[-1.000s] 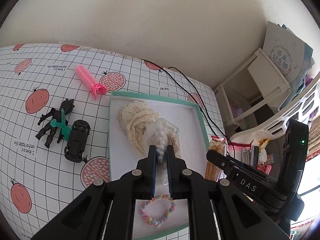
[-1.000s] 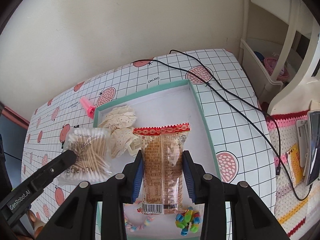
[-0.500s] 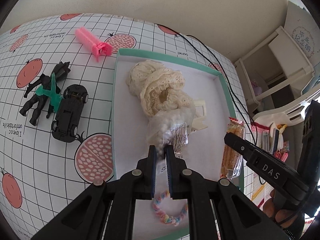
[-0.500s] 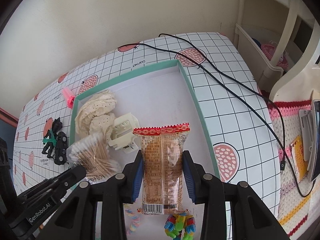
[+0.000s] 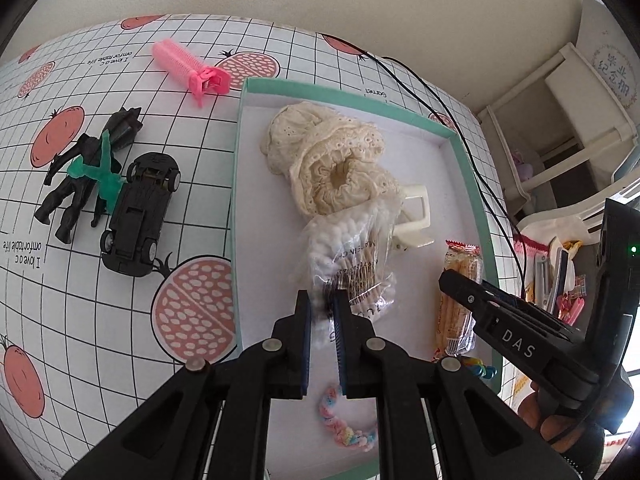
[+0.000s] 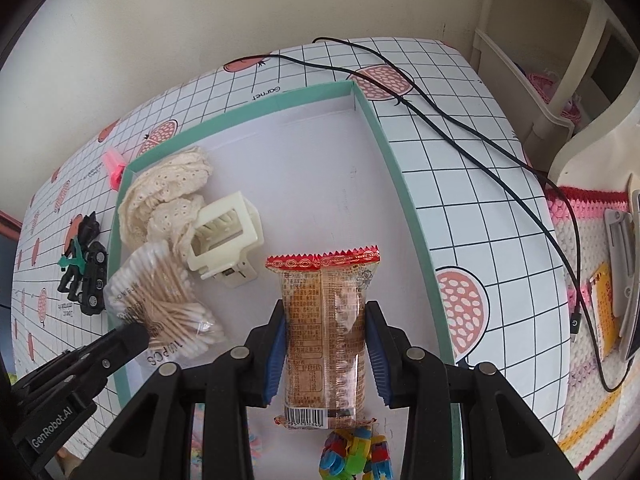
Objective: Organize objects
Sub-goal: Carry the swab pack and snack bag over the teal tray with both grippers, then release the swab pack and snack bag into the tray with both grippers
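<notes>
A teal-rimmed white box [image 5: 352, 98] lies on the grid-print tablecloth. My left gripper [image 5: 322, 308] is shut on the near edge of a clear bag of cotton swabs [image 5: 352, 248], which rests on the box floor against a cream lace scrunchie [image 5: 332, 160] and a cream claw clip [image 5: 416, 216]. My right gripper [image 6: 325, 340] is shut on a brown biscuit packet [image 6: 324, 320] with a red top seam, held lengthwise low over the right half of the box [image 6: 400, 184]. The swab bag [image 6: 160, 296] sits to the packet's left.
A pastel bracelet [image 5: 344, 432] and a colourful toy [image 6: 356, 456] lie at the box's near end. Left of the box are a pink hair roller [image 5: 188, 64], a black toy car [image 5: 140, 212] and a black figure [image 5: 80, 180]. A black cable [image 6: 460, 120] runs right of the box.
Both grippers have come down and forward into the box. The swab bag has gone from hanging above the scrunchie to lying on the box floor. The biscuit packet is lower.
</notes>
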Available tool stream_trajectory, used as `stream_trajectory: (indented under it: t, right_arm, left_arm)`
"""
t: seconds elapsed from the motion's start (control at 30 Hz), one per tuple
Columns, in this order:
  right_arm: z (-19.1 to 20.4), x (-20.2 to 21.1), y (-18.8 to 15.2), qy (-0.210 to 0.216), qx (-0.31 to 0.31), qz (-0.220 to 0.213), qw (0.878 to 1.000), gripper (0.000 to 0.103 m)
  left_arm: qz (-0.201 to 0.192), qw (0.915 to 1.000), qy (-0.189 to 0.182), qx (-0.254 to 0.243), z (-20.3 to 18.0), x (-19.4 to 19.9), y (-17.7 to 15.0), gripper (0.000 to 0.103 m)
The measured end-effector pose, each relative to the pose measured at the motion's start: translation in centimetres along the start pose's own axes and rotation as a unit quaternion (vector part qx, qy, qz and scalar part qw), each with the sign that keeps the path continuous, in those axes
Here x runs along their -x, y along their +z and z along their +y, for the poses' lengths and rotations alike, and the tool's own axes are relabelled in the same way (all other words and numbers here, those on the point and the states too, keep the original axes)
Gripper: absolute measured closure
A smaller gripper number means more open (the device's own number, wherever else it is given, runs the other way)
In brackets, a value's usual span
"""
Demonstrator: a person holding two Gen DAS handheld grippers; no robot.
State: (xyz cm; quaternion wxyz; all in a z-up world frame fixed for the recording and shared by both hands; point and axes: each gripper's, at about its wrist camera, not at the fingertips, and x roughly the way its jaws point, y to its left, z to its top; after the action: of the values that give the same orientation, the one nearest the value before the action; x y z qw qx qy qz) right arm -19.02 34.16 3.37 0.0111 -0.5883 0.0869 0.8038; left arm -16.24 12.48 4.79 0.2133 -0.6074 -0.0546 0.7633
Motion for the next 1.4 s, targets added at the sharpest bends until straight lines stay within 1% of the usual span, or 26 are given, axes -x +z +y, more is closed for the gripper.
stream_trajectory:
  t: [0.33,0.5,0.67,0.8,0.87,0.97,1.2,1.33,1.37,1.4]
  right_arm:
    - [0.1,-0.6,-0.3,-0.006,0.003,0.008,1.000,0.064]
    - [0.2,-0.6,-0.2,-0.009,0.004,0.011,1.000,0.063]
    - [0.4,-0.6,-0.1,-0.014,0.005,0.015,1.000,0.063]
    - [0.3,-0.7,0.3,-0.016,0.002,0.020,1.000,0.058]
    - [0.4,-0.2,0.4,-0.020,0.007,0.015,1.000,0.057]
    - [0.6,1.0,0.6,-0.020,0.012,0.006,1.000,0.057]
    - [1.6,4.9,1.2,-0.015,0.033,-0.031,0.999,0.057]
    - [2.4,6.6,1.4,-0.019,0.043,-0.047,0.998,0.057]
    - [2.4,7.1,1.4,-0.020,0.045,-0.050,0.998,0.057]
    - [2.5,7.4,1.4,-0.020,0.046,-0.053,0.997,0.057]
  left_arm:
    - [0.014,0.9998,0.011,-0.007,0.0,-0.3,0.1,0.091]
    - [0.017,0.9998,0.008,-0.003,0.3,-0.3,0.2,0.091]
    - [0.018,0.9997,0.015,-0.003,0.3,0.1,0.1,0.091]
    - [0.019,0.9996,0.019,-0.002,0.4,0.2,0.4,0.091]
    - [0.020,0.9996,0.017,-0.003,0.4,0.6,0.5,0.090]
    - [0.009,0.9998,0.014,-0.005,0.2,1.6,0.8,0.085]
    - [-0.044,0.9989,0.010,-0.016,-0.2,6.0,1.5,0.084]
    - [-0.074,0.9970,0.016,-0.018,-0.1,7.9,2.1,0.083]
    - [-0.080,0.9965,0.019,-0.018,0.0,8.4,2.1,0.081]
    - [-0.086,0.9959,0.022,-0.018,0.1,8.8,2.2,0.076]
